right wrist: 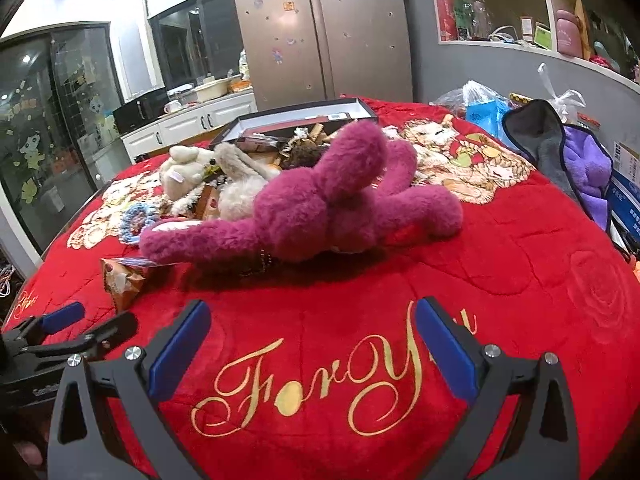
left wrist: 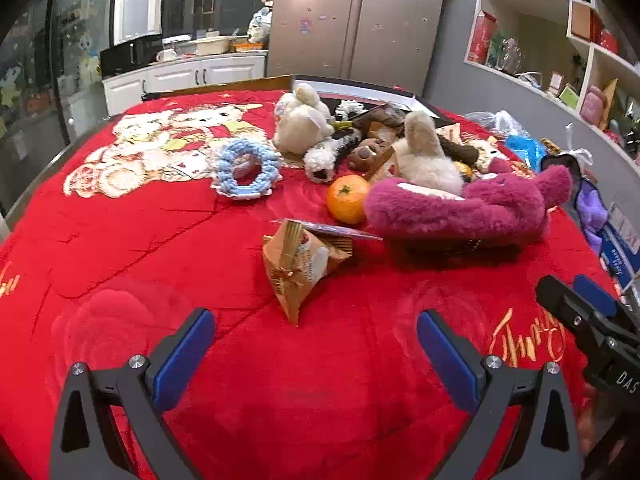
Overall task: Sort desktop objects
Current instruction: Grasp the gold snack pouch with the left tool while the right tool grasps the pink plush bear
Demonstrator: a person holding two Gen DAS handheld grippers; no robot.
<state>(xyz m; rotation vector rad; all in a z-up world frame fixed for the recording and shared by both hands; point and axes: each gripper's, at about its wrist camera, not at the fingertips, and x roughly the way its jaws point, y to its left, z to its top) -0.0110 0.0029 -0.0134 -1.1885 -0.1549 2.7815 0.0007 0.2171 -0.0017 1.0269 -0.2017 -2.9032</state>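
A magenta plush bear (left wrist: 472, 204) (right wrist: 320, 208) lies on the red blanket (left wrist: 160, 248) at mid table. Beside it are an orange (left wrist: 347, 198), an orange snack packet (left wrist: 298, 266) (right wrist: 122, 280), a blue crochet ring (left wrist: 246, 168) (right wrist: 138, 218), a cream plush (left wrist: 304, 120) (right wrist: 184, 172) and a beige plush rabbit (left wrist: 428, 156) (right wrist: 240, 184). My left gripper (left wrist: 316, 344) is open and empty, just short of the snack packet. My right gripper (right wrist: 312, 336) is open and empty, in front of the magenta bear; it also shows in the left wrist view (left wrist: 580, 304).
A shallow dark box (right wrist: 344, 110) with small items stands at the far side. Plastic bags (right wrist: 480, 108), a grey and purple cloth (right wrist: 576, 160) and a blue box (right wrist: 628, 196) crowd the right edge. A fridge and kitchen counter stand behind the table.
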